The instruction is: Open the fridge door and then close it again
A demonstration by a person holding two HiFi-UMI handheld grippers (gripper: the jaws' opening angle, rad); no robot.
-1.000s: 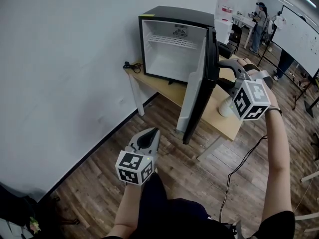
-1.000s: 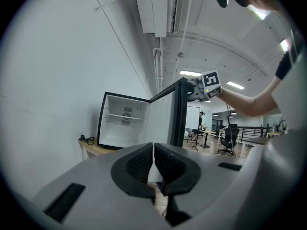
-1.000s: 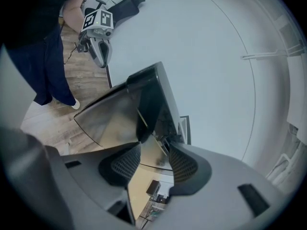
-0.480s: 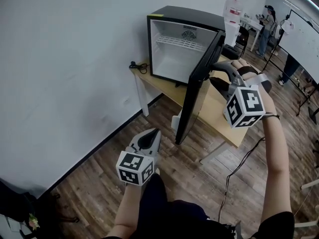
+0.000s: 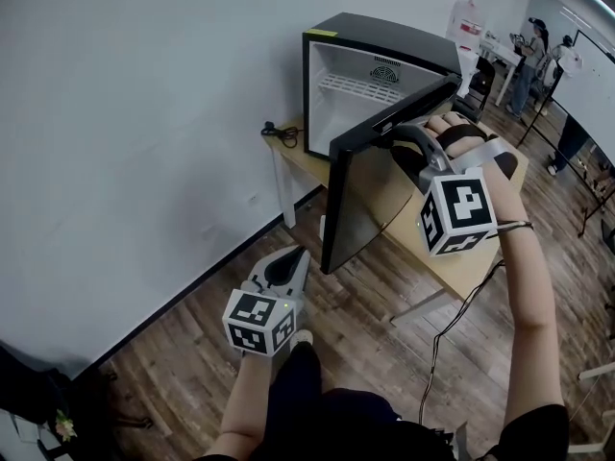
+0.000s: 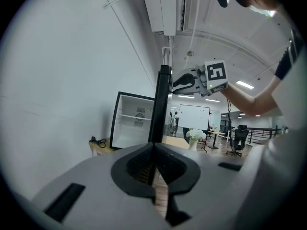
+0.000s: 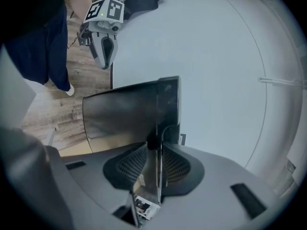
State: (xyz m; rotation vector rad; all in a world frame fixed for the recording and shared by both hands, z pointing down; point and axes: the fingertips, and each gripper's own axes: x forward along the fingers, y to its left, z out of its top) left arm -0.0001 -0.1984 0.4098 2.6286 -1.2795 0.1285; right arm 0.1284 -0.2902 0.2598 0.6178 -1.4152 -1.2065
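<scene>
The fridge (image 5: 377, 38) stood on the desk (image 5: 466, 269), back against the white wall (image 5: 144, 113). It was a small black box cabinet with square corners, a white moulded liner and one wire shelf (image 5: 360, 86). Its door (image 5: 360, 200), a flat slab with a glossy dark face, hung partly open. The hinge was at the head view's right, and the free edge overhung the desk front above the plank floor (image 5: 192, 373).

My right tongs (image 5: 408, 150) met the door at its top edge. They had just been closing and stood at a narrow slit, with the door's edge at their tips. I could not tell whether the pads pressed it.

My left tongs (image 5: 288, 265) were together and empty, low over the floor and well apart from the fridge. Open floor lay between them and the door.
</scene>
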